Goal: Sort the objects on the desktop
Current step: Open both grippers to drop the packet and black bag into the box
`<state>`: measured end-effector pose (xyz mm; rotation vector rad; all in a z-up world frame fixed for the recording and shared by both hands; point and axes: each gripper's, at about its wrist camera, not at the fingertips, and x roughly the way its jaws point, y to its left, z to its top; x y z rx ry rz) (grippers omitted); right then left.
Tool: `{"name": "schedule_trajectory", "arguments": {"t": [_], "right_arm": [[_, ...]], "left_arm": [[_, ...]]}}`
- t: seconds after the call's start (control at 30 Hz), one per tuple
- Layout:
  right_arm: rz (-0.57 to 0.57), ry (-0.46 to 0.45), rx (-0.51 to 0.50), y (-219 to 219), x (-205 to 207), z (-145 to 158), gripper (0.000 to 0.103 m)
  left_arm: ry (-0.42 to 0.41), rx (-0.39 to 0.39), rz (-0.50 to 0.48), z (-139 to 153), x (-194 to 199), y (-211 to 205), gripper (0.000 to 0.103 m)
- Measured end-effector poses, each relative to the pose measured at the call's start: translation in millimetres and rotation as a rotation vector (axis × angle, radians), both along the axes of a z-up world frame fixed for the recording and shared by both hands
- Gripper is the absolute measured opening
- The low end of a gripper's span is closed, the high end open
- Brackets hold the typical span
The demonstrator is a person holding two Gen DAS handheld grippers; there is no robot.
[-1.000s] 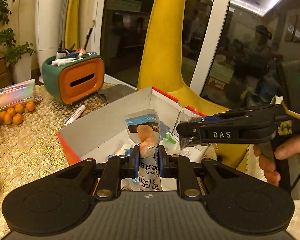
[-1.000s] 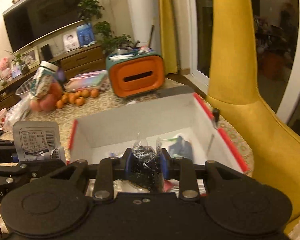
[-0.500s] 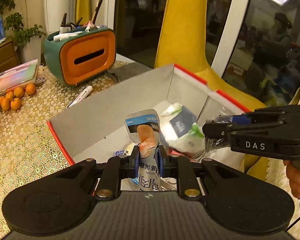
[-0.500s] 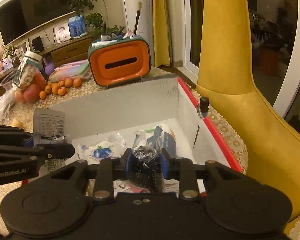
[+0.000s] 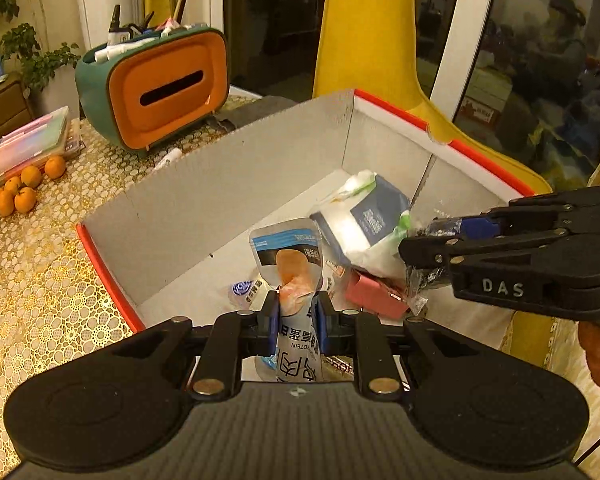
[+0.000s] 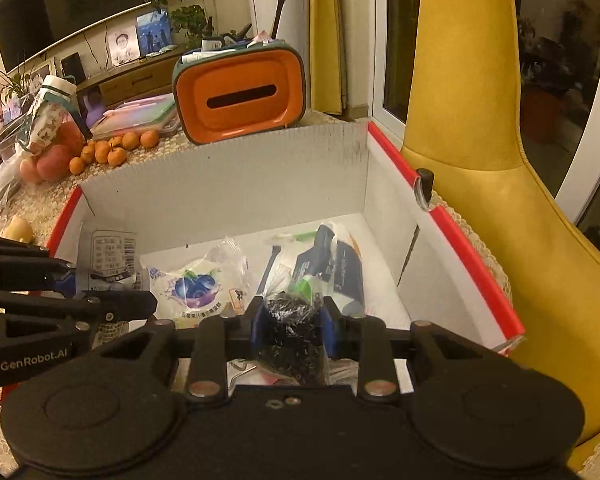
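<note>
My left tongs (image 5: pixel 294 320) are clenched on a white and blue snack pouch (image 5: pixel 287 256), pinched across its lower half so the printed top stands up over the near edge of the box (image 5: pixel 236 168). The pouch looks light and floppy with a slick film skin; I judge the flat sealed edge or the thin waist to be the safest hold, since squeezing the filled part could crush what is inside.

My right tongs (image 6: pixel 292 320) grip one clear bag of small black pieces (image 6: pixel 290 332), also above the box's near edge. It is soft and crinkly, and I expect its contents to shift, so a hold on the bunched neck suits it better than the belly.

Inside the white, red-rimmed box I count at least three things lying loose: one packet with a blueberry print (image 6: pixel 196 284), one white and dark blue pack (image 5: pixel 364 224) leaning toward the far right corner, and one pink-red flat piece (image 5: pixel 376 292) just beside it. More scraps may lie hidden under my tongs.

Beyond the box on the lace-covered counter (image 5: pixel 40 280) stands one orange and green holder (image 5: pixel 156 88) stuffed with pens, then a cluster of small oranges (image 6: pixel 114 150), about eight.
</note>
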<state>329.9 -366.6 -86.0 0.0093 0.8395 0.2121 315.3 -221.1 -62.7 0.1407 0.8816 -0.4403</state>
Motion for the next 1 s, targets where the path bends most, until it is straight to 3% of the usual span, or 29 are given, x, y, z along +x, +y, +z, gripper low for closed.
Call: {"name": "schedule_trajectory", "arguments": {"t": [0.33,0.4,0.47,0.5,0.87,0.9,0.97,1.0], "right_arm": [[0.022,0.012,0.003,-1,-2,-1,0.035],[0.025,0.009,0.015,-2,-3,2,0.040],[0.019,-0.008,0.034,-4,-5,6,0.057],[0.016,-0.019,0.038,-5,-7,8,0.059],[0.015,-0.055,0.074,-14,-17,25,0.066],[0.015,-0.059,0.076,-14,-19,27,0.066],[0.016,-0.070,0.080,-14,-21,31,0.070],[0.017,-0.076,0.083,-14,-23,33,0.072]], "left_arm": [[0.013,0.019,0.001,-3,1,-2,0.017],[0.016,0.011,0.011,-3,0,-1,0.018],[0.014,0.009,0.019,-2,-1,0,0.018],[0.009,0.011,0.021,-1,-2,1,0.019],[-0.027,-0.062,0.024,16,-16,7,0.023],[-0.030,-0.066,0.027,18,-18,8,0.029],[-0.039,-0.073,0.028,21,-21,8,0.053],[-0.043,-0.081,0.026,22,-23,9,0.074]]}}
